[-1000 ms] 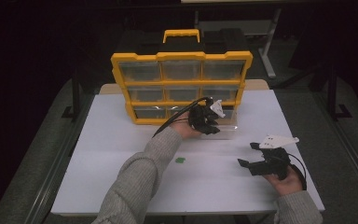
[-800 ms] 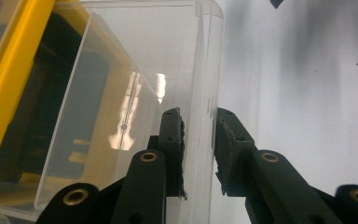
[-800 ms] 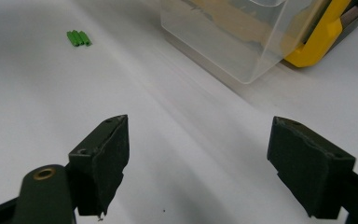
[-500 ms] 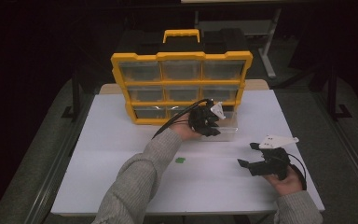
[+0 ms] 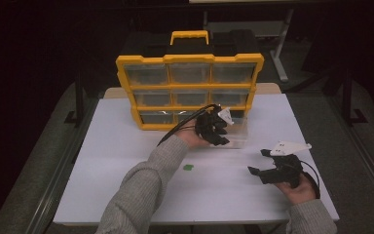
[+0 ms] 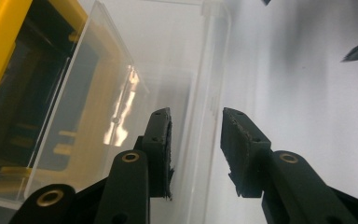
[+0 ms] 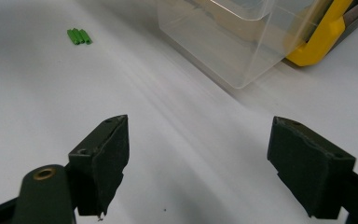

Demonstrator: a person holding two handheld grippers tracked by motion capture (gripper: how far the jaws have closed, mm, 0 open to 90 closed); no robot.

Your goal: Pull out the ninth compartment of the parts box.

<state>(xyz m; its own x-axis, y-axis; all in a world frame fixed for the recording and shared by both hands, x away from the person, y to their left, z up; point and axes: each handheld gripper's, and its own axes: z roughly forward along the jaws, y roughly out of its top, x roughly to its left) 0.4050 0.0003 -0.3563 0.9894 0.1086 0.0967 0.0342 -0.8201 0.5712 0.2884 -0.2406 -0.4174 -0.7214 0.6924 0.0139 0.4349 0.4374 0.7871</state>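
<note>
On the white table (image 5: 126,161), both gripper jaws gape; left gripper (image 6: 196,135) straddles the clear drawer (image 6: 168,70) wall

Glossy clear plastic drawer (image 6: 168,70), matt white table (image 7: 51,93), rough black fingers (image 6: 242,140)

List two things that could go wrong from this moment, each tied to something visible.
1. The left gripper has its jaws apart astride the clear drawer's thin wall; closing off-centre might let it slip.
2. The green pieces lie loose on the white table; a sleeve might knock them away.
</note>
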